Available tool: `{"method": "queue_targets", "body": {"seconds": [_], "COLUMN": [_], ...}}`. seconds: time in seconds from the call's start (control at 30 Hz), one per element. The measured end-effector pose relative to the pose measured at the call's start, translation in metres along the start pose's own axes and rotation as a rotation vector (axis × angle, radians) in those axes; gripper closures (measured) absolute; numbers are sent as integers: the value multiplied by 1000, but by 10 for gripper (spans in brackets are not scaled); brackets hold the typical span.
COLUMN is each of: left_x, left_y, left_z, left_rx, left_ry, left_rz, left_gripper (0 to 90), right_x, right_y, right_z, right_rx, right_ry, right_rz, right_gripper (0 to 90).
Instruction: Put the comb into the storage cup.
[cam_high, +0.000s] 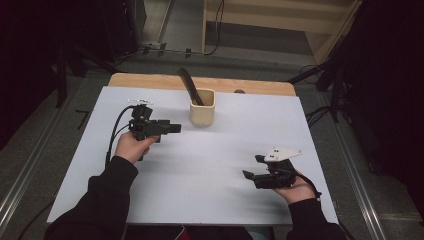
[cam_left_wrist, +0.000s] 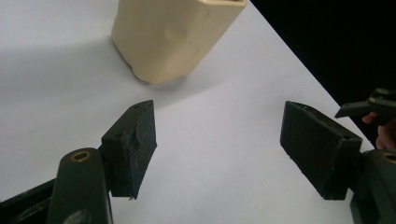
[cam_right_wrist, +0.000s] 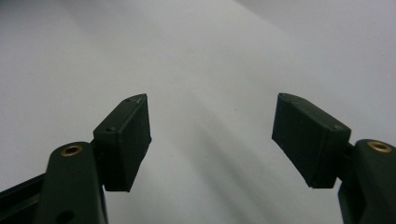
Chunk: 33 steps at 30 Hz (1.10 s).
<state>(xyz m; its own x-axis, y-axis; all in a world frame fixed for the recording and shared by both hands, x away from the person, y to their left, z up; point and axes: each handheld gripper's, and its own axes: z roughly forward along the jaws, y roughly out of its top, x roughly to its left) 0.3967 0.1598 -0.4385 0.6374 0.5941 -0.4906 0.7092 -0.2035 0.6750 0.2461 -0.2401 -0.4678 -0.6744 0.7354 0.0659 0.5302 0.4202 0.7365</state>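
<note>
Cup (cam_high: 202, 111), cream-coloured and squarish, standing upright toward the far middle of the white surface (cam_high: 210, 165), with a dark curved tool (cam_high: 189, 85) sticking out of it and leaning back-left. Nothing else sitting on the sheet, just a strip of wood edge (cam_high: 150, 80) showing along the far side.

Left claw (cam_high: 175, 128) up off the surface, just left of the cup and pointing at it, not touching. Jaws spread wide, nothing between them. From the left gripper view, same story: left claw (cam_left_wrist: 217, 149) gaping, bare white sheet in the gap, cup (cam_left_wrist: 173, 37) a bit ahead and off to the left side of the frame, tilted-looking because of the camera angle. Tip of the other gripper poking in at the far right edge there too.

Right claw (cam_high: 252, 167) down at the near right, well apart from the cup, pointing left across the sheet. Grey three-cornered plate (cam_high: 282, 153) on top. In the right gripper view, right claw (cam_right_wrist: 212, 135) wide apart as well, holding nothing, plain white underneath.
</note>
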Motion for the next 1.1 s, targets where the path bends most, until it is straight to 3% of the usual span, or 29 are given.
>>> {"method": "queue_targets", "body": {"seconds": [0.57, 1.1], "left_x": [-8, -21], "left_y": [-22, -40], "left_z": [-11, -18], "left_rx": [5, 53], "left_ry": [-19, -16], "left_rz": [-4, 21], "left_gripper": [273, 272], "right_x": [-1, -2], "right_y": [0, -1], "right_z": [1, 1], "right_rx": [6, 5], "right_ry": [-2, -7], "right_rz": [5, 7], "right_gripper": [261, 261]}}
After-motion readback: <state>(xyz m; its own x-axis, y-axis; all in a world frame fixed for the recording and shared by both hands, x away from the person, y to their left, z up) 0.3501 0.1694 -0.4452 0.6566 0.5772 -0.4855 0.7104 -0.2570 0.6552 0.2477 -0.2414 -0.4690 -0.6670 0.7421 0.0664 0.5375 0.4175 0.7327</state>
